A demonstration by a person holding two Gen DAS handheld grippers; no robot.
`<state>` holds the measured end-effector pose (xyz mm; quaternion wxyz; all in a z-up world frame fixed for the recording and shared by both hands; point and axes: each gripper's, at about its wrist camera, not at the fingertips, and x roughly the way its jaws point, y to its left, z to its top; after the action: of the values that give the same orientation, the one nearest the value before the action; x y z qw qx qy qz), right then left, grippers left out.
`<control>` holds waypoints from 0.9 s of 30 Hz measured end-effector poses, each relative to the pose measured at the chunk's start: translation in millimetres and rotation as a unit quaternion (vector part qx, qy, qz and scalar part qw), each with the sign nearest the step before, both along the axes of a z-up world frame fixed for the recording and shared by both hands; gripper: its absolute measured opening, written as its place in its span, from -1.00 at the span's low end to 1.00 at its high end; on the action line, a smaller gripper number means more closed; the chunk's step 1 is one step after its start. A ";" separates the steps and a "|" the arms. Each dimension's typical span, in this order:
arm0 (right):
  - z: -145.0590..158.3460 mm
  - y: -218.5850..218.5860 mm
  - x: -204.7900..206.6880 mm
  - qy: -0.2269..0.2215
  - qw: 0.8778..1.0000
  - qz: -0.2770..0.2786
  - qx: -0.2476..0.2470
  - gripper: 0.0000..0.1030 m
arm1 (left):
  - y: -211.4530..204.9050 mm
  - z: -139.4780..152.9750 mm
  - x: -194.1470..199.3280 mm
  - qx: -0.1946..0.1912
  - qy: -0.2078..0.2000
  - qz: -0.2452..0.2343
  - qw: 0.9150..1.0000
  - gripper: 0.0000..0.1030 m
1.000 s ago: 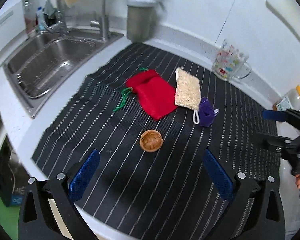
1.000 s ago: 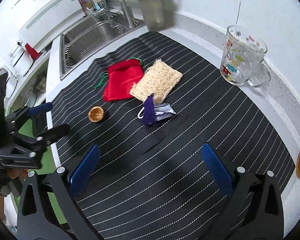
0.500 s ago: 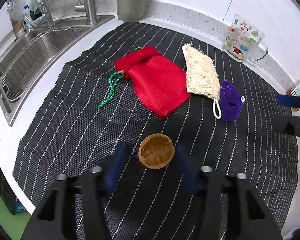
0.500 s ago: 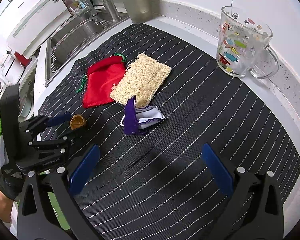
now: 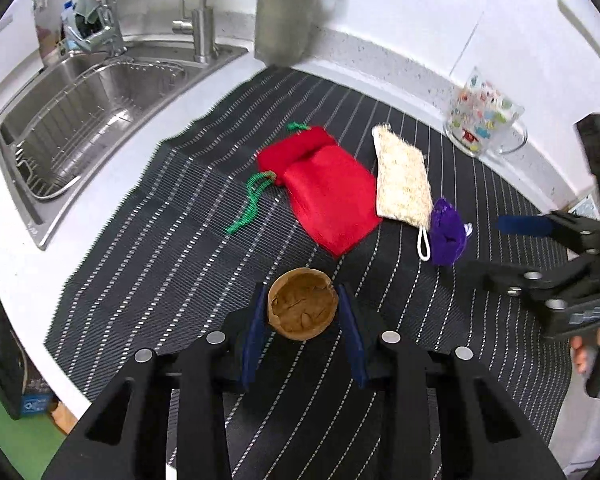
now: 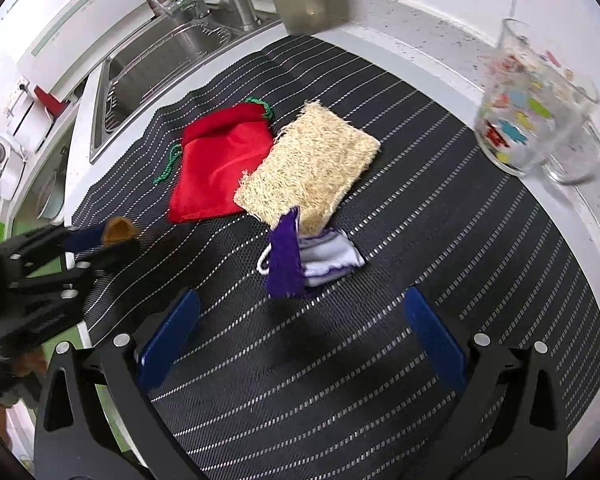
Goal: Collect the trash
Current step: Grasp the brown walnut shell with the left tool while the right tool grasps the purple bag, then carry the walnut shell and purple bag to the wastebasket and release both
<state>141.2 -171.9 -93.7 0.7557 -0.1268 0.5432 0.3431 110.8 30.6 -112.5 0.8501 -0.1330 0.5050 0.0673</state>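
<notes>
- Since a half-second ago: left gripper (image 5: 302, 312) closed in on walnut shell (image 5: 302, 309), blue pads touching both sides, shell seemingly raised off striped mat (image 5: 172, 248).
- Right gripper (image 6: 302, 328) spread wide, hovering near purple wrapper (image 6: 288, 260), holding nothing.
- Wrapper on mat, touching loofah sponge (image 6: 310, 168); red pouch (image 6: 220, 168) beside sponge.
- Glass mug (image 6: 528, 132) off mat by wall; sink (image 5: 80, 108) and grey bin (image 5: 286, 12) at back.

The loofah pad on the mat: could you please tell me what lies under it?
The loofah pad overlaps an edge of the red pouch and lies on the striped mat. Anything else beneath it is hidden.
</notes>
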 end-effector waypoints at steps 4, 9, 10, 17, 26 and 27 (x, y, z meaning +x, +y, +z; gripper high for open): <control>-8.1 11.2 5.7 0.003 1.000 0.011 -0.007 0.33 | 8.6 4.4 -6.4 -0.004 -0.004 0.012 1.000 -0.31; -8.7 14.6 4.4 0.010 1.000 0.028 -0.001 -0.13 | 14.0 4.6 -13.0 -0.011 -0.004 0.022 1.000 -0.31; -7.4 14.3 3.5 0.010 1.000 0.030 0.000 -0.19 | 13.8 5.7 -14.0 -0.013 -0.004 0.023 1.000 -0.31; 22.9 0.6 -10.7 -0.010 0.999 0.041 0.011 -0.37 | 7.7 28.3 -28.6 -0.015 -0.023 0.033 0.999 -0.31; 86.9 17.2 -72.3 -0.051 0.988 0.137 0.058 -0.40 | 7.8 73.0 -100.4 0.004 -0.057 0.106 0.993 -0.31; 93.4 26.0 -85.1 -0.052 0.984 0.157 0.068 -0.40 | 9.7 77.4 -114.9 0.008 -0.058 0.120 0.991 -0.31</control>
<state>56.1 -145.9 -0.3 0.7267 -0.1768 0.4519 0.4862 -4.1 40.3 -35.1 0.8650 -0.1892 0.4344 0.1653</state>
